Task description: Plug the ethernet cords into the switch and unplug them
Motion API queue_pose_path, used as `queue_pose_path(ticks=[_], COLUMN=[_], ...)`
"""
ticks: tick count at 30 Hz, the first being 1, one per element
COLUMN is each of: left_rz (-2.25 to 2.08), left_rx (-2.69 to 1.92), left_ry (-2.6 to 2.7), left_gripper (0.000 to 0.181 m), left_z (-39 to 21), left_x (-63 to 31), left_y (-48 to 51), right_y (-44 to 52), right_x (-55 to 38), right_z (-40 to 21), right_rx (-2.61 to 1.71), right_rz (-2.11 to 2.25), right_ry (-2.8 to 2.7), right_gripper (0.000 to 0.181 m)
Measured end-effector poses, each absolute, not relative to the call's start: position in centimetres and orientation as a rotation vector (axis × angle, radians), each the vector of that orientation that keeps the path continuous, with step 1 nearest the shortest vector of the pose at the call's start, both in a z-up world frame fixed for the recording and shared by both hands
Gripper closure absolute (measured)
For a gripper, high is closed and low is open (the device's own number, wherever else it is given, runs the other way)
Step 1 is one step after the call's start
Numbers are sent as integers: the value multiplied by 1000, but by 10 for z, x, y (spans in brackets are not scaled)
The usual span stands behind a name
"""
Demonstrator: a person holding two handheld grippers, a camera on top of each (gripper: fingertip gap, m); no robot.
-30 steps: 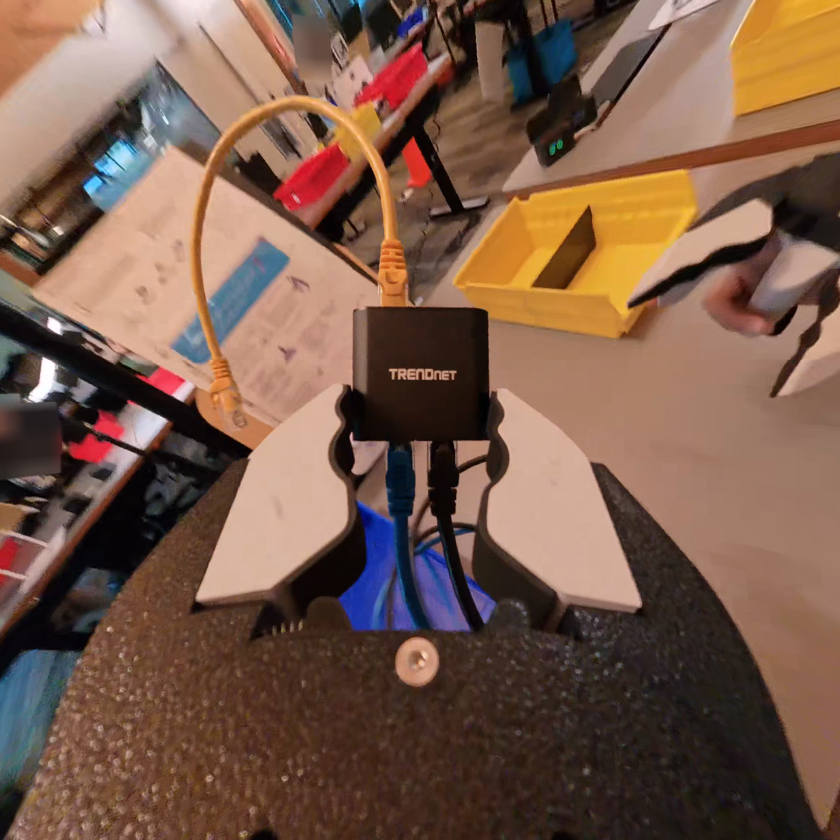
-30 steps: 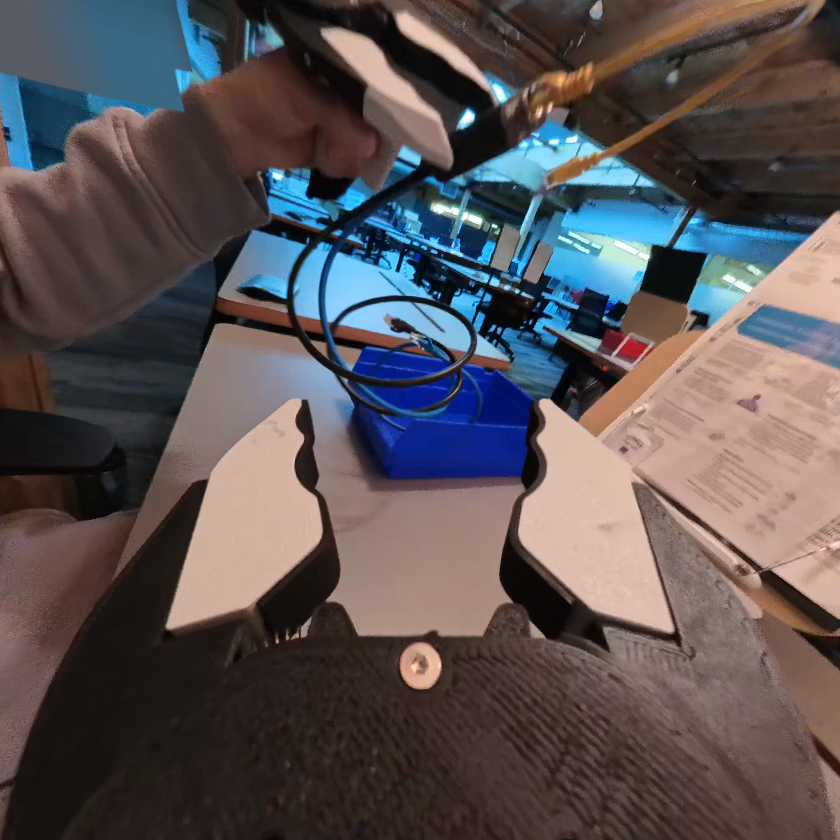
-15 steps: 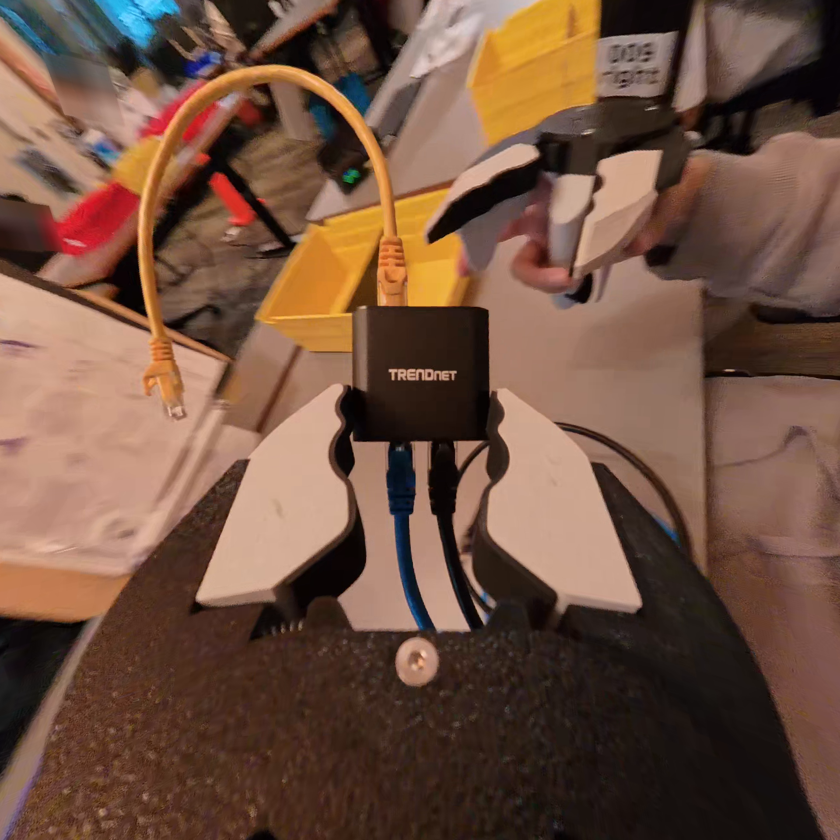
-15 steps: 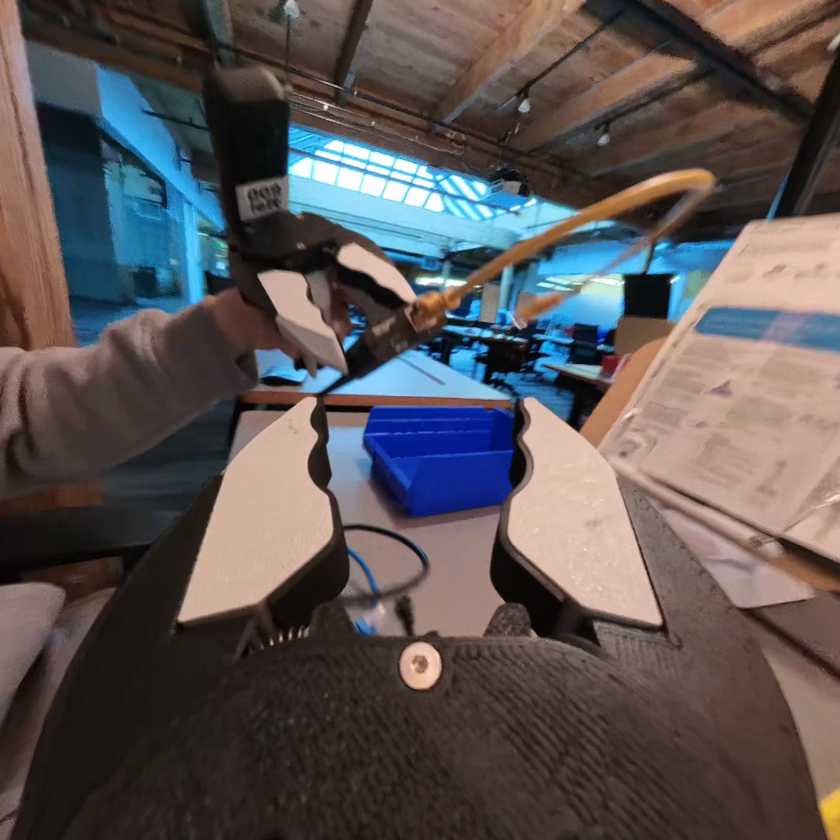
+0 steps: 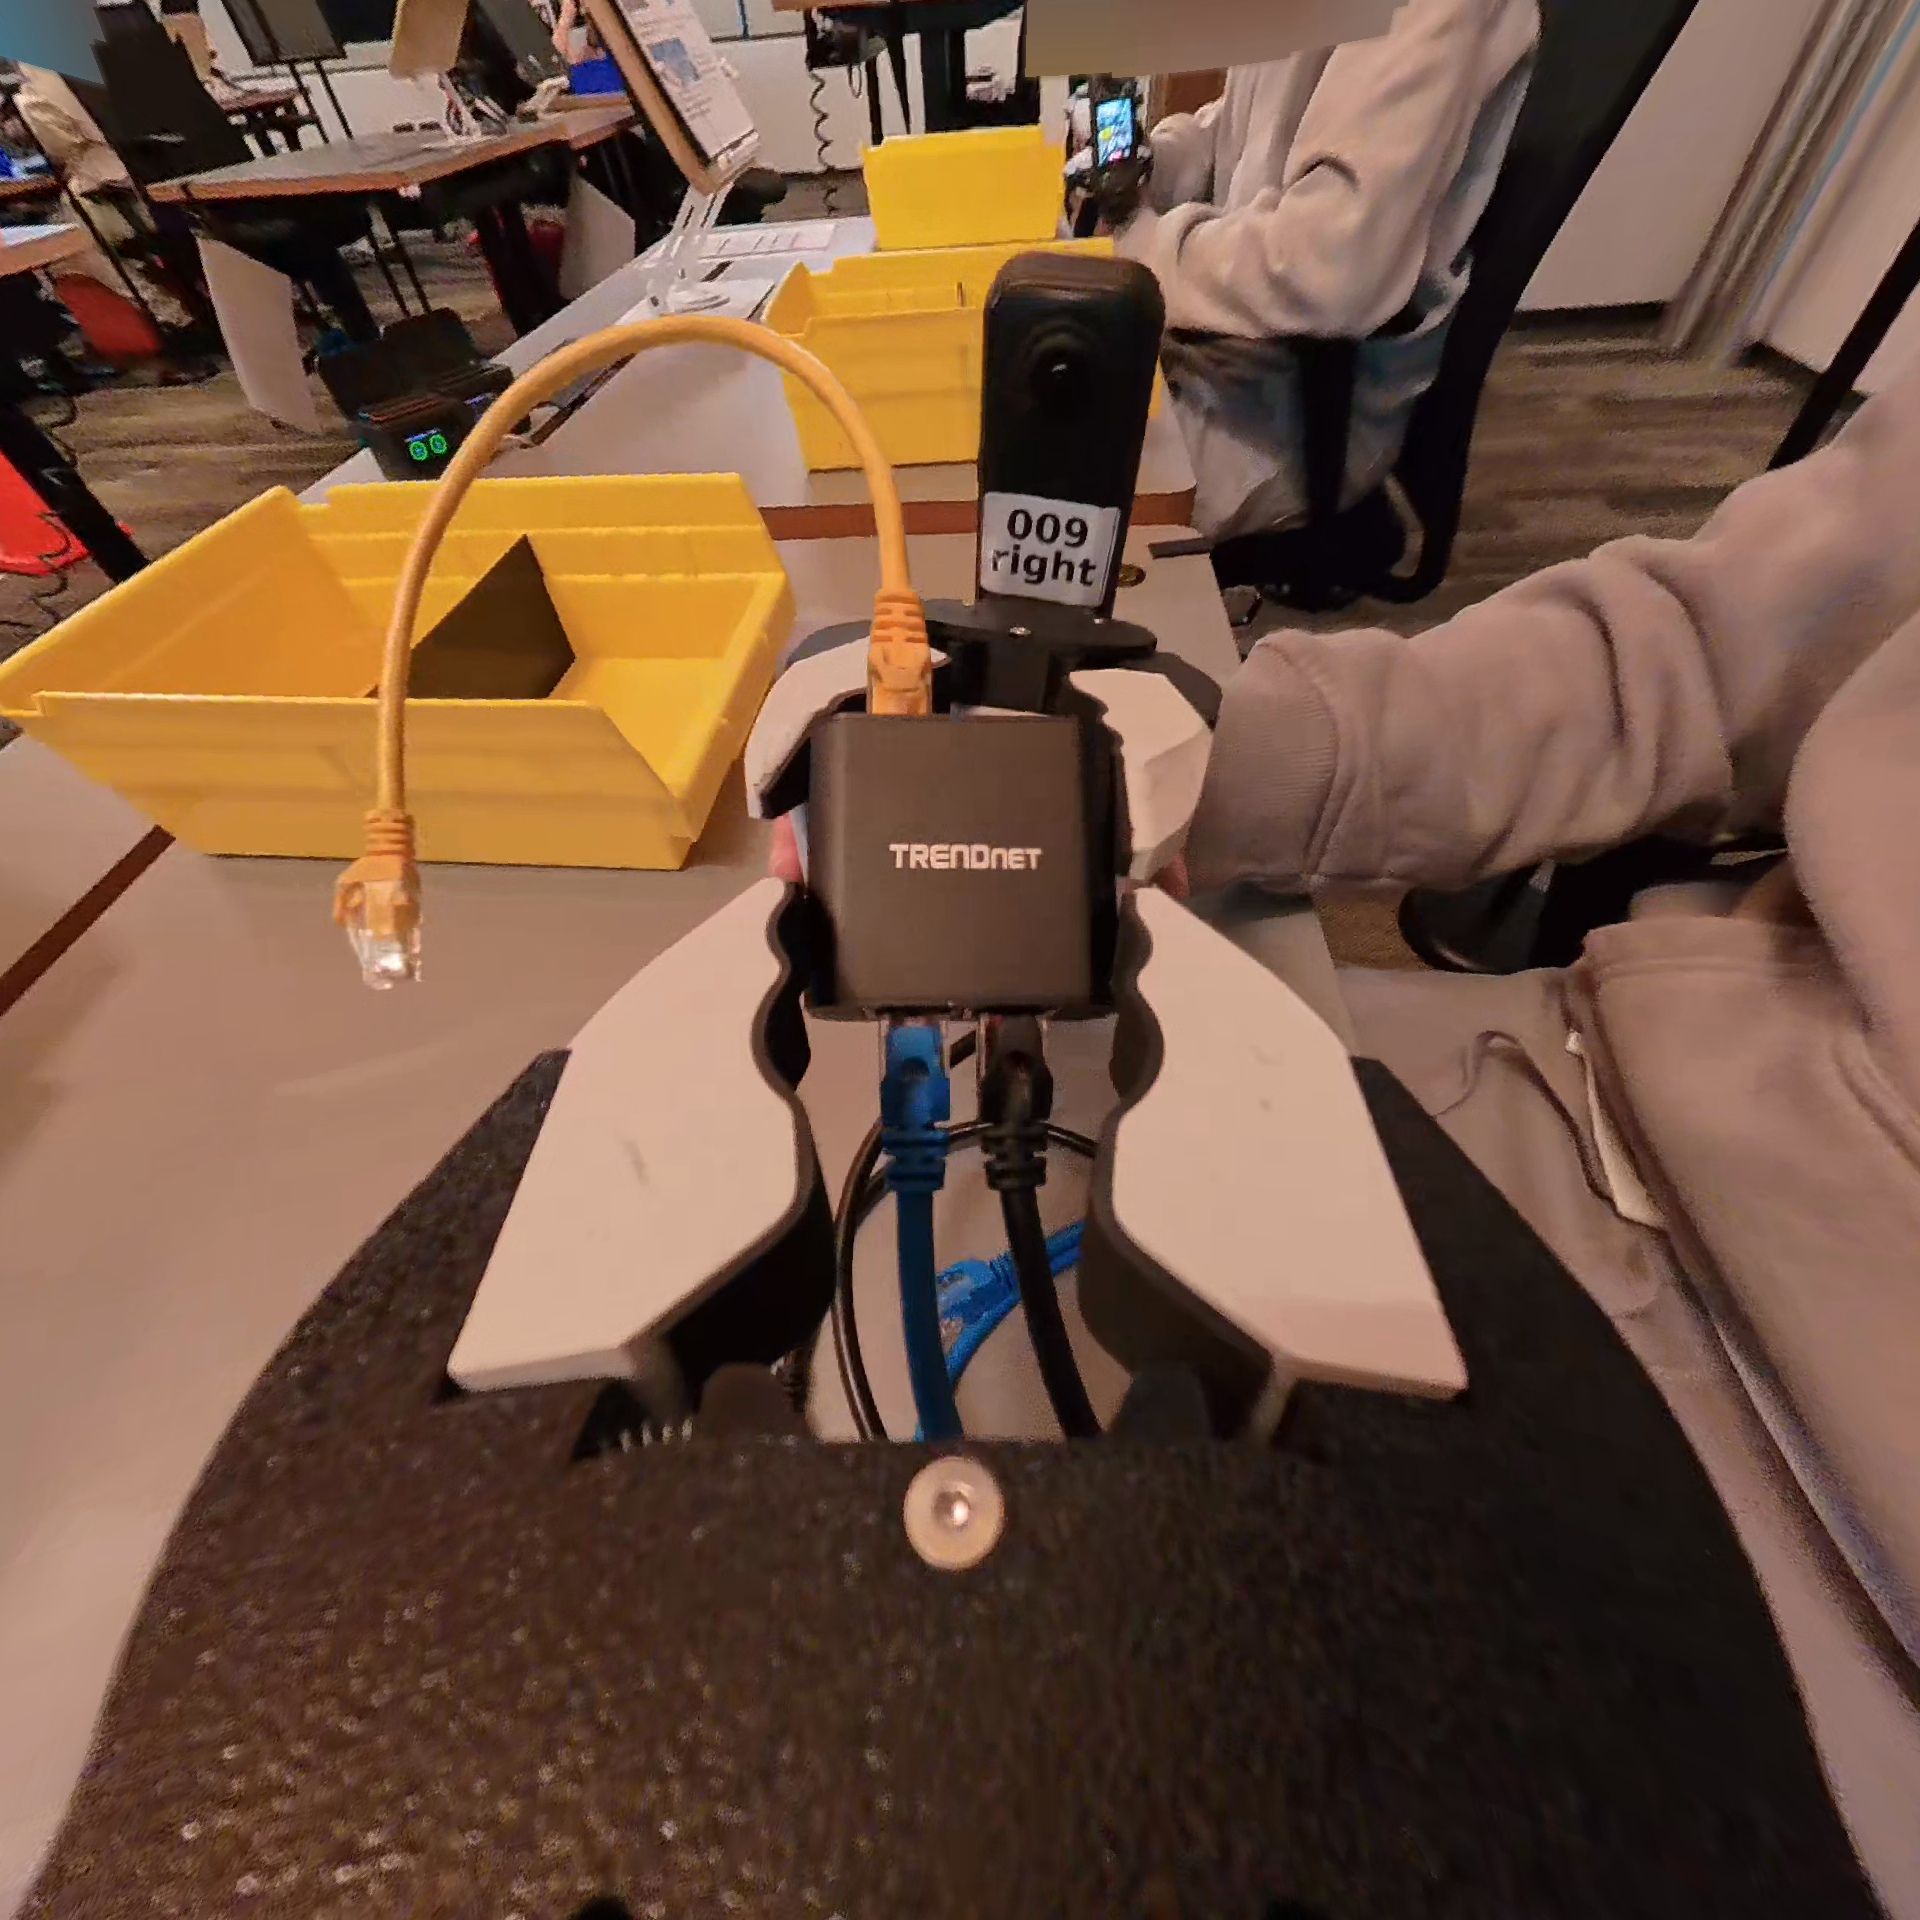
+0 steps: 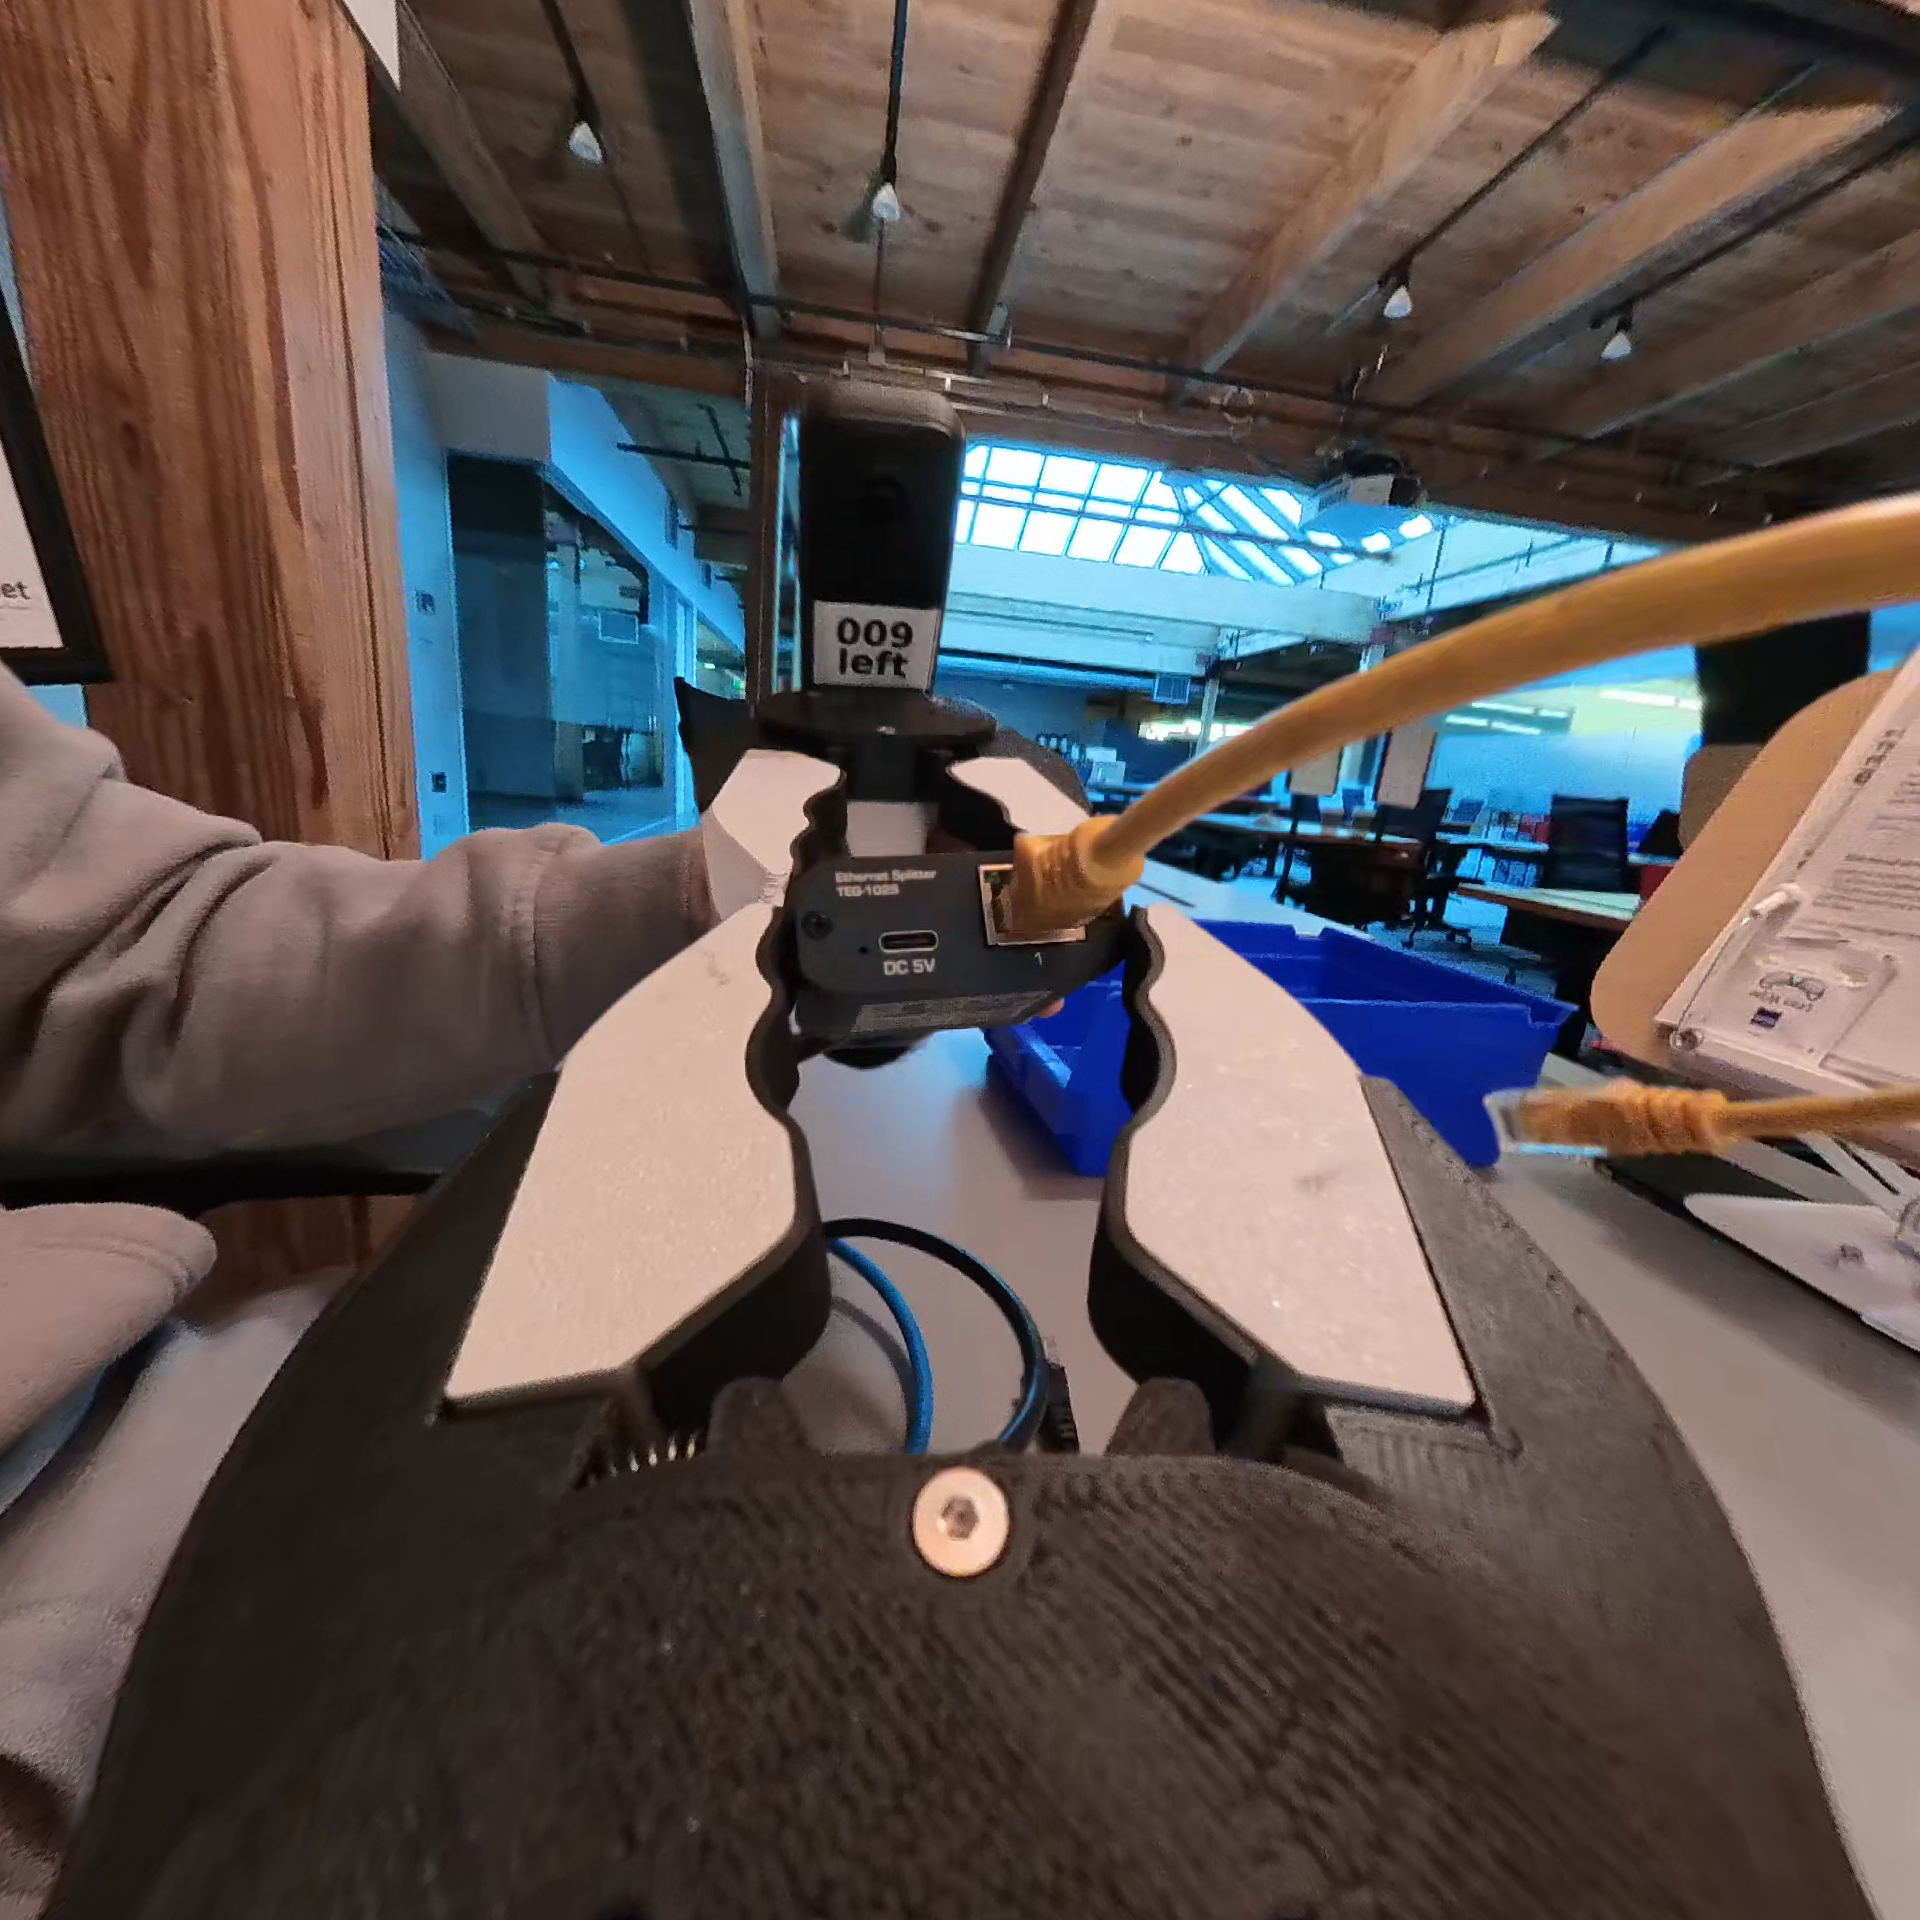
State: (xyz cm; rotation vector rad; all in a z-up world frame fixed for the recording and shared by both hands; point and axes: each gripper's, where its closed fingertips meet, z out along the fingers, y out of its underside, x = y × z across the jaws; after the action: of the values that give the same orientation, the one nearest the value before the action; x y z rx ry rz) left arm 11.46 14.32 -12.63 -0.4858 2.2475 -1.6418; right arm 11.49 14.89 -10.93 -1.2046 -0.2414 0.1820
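Switch: while three cords sit plugged in, the black switch (image 5: 961, 857) hangs mid-frame above the bench (image 5: 208, 1039).
Cords: yellow cord (image 5: 623, 353) on top; blue cord (image 5: 914, 1101) and black cord (image 5: 1013, 1112) below.
Left tool (image 5: 961, 997): clamped on the switch.
Right tool (image 6: 951, 997): jaws wide, flanking the switch's far end, gripping nothing.
Progress: plugging looks done; unplugging remains.

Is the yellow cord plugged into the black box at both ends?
No, only one. One plug of the yellow cord sits in the black box; its other plug dangles free in the air.
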Motion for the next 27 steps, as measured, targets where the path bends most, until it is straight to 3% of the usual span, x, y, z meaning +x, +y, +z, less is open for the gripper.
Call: queue_pose_path(ticks=[5,10,13,15,20,27], left_rz=[-1647,-1709,-1804,-1891,-2064,-2107], left_rx=[-454,-458,-489,-463,-442,-503], left_ry=[2198,1925,1890,1816,1698,1642], left_gripper=[125,110,113,124,114,120], left_z=[-124,-115,-127,-128,-131,-137], left_x=[112,105,99,95,89,96], left_y=[143,149,148,149,139,133], right_y=[148,142,142,145,152,151], right_x=[112,116,107,99,87,88], right_z=[-105,-92,-92,-93,-96,-95], right_rx=[-1151,-1053,-1031,-1025,-1028,-985], right_rz=[174,244,288,319,331,348], right_ry=[-251,-185,-205,-230,-258,-239], right_gripper=[121,121,121,121,121,121])
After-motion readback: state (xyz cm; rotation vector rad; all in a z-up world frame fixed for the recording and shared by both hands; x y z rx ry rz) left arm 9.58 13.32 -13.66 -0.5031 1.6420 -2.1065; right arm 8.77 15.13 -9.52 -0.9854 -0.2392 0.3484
